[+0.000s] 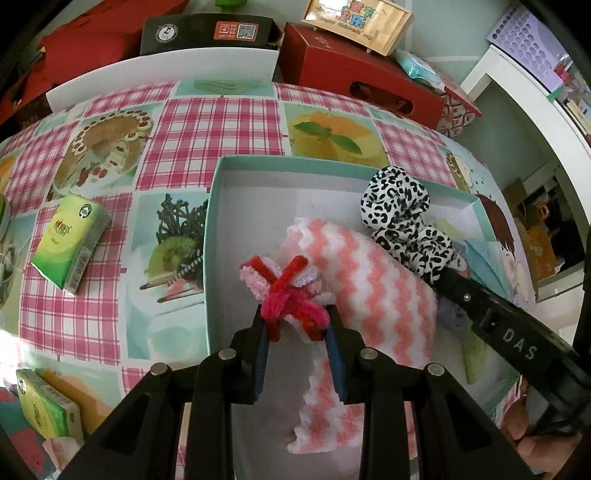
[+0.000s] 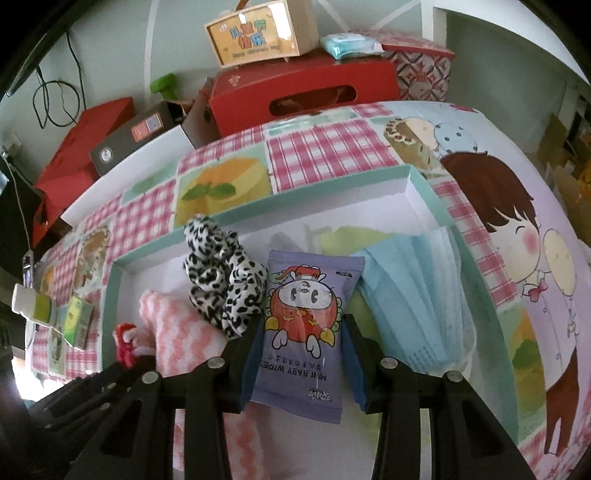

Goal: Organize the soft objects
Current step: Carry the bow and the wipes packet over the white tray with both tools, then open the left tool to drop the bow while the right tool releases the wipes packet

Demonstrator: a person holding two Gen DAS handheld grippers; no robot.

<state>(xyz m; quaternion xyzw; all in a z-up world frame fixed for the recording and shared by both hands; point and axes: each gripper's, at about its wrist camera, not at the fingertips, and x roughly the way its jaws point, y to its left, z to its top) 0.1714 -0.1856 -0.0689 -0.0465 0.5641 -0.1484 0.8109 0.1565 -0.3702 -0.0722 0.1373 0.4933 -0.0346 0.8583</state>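
Note:
My left gripper (image 1: 295, 317) is shut on a red and pink pipe-cleaner bow (image 1: 286, 291), held over the teal-rimmed box (image 1: 214, 206). A pink-and-white zigzag cloth (image 1: 373, 295) lies in the box. A leopard-print scrunchie (image 1: 402, 218) rests beside it at the tip of the right gripper's body. In the right wrist view my right gripper (image 2: 303, 321) is shut on a purple mini baby wipes pack (image 2: 306, 325) inside the box (image 2: 436, 192). The scrunchie (image 2: 221, 277) is left of the pack, a blue face mask (image 2: 413, 295) is right of it, and the cloth (image 2: 177, 325) and bow (image 2: 125, 343) are at far left.
Green tissue packs (image 1: 70, 243) (image 1: 44, 406) lie on the checked tablecloth left of the box. Red boxes (image 1: 354, 74), a black box (image 1: 207, 33) and a wooden display (image 1: 358, 22) stand along the back. A white shelf (image 1: 535, 103) is at right.

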